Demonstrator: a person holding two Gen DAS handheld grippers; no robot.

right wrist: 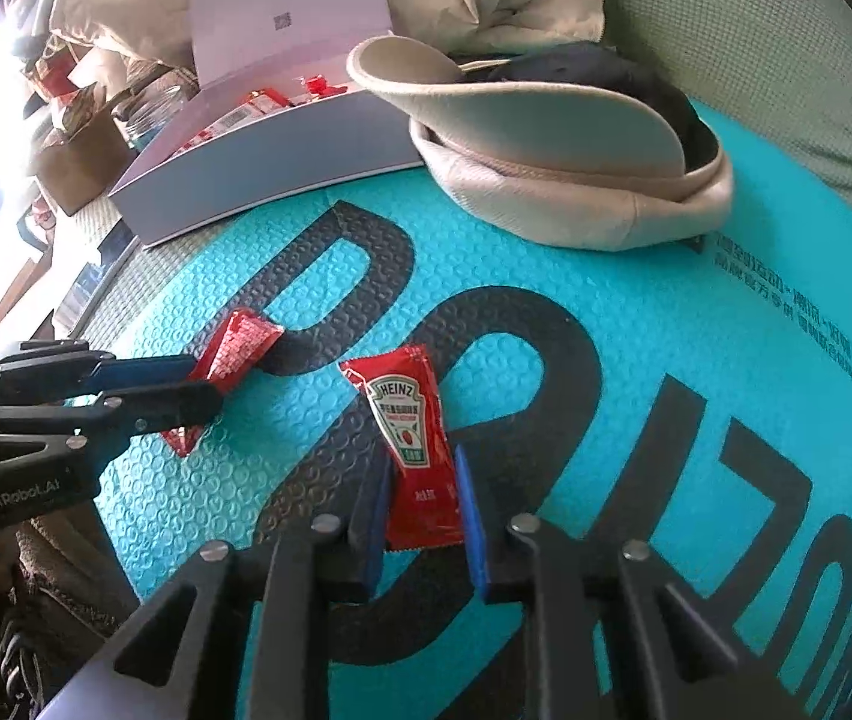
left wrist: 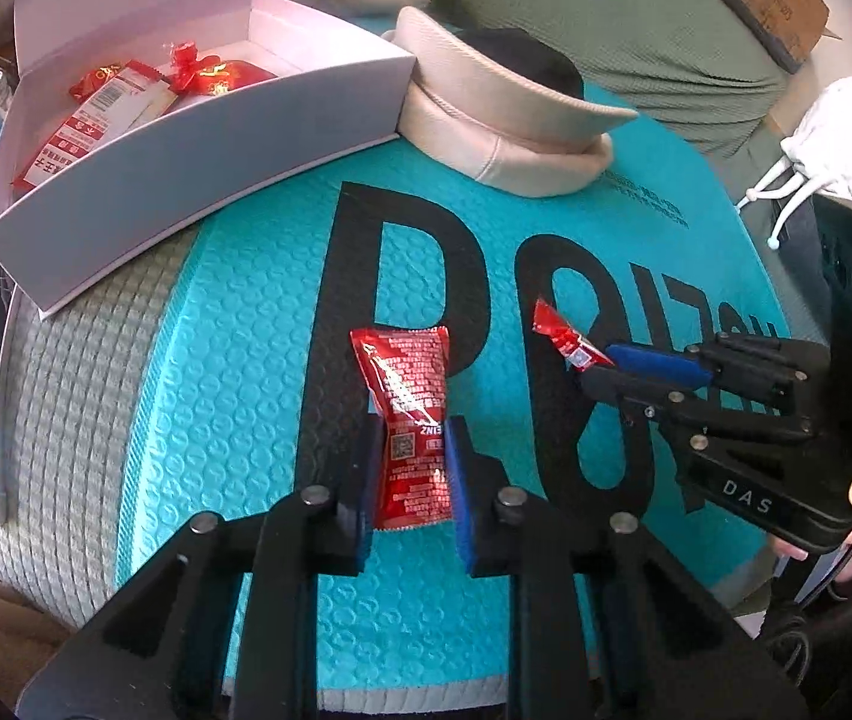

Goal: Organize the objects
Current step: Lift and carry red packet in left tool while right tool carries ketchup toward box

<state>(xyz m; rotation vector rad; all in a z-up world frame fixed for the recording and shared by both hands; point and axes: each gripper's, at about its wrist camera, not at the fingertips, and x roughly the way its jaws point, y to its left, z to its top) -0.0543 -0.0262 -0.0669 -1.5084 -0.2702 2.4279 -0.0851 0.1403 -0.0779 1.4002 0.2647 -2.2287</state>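
Left gripper [left wrist: 411, 468] pinches a ketchup packet [left wrist: 408, 414]; right gripper [right wrist: 423, 510] clamps a Heinz packet [right wrist: 414, 450]. White box [left wrist: 198, 180] lies up-left, nearer the left.

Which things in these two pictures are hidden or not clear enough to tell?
- Lower part of the ketchup packet, left wrist view: covered by the left gripper fingers.
- Contents of the white box, right wrist view: mostly behind its front wall.
- Dark item in the beige hat, left wrist view: mostly behind the brim, kind unclear.
- Upper left corner, right wrist view: washed out by glare.
- Small print on the teal mat: too small.
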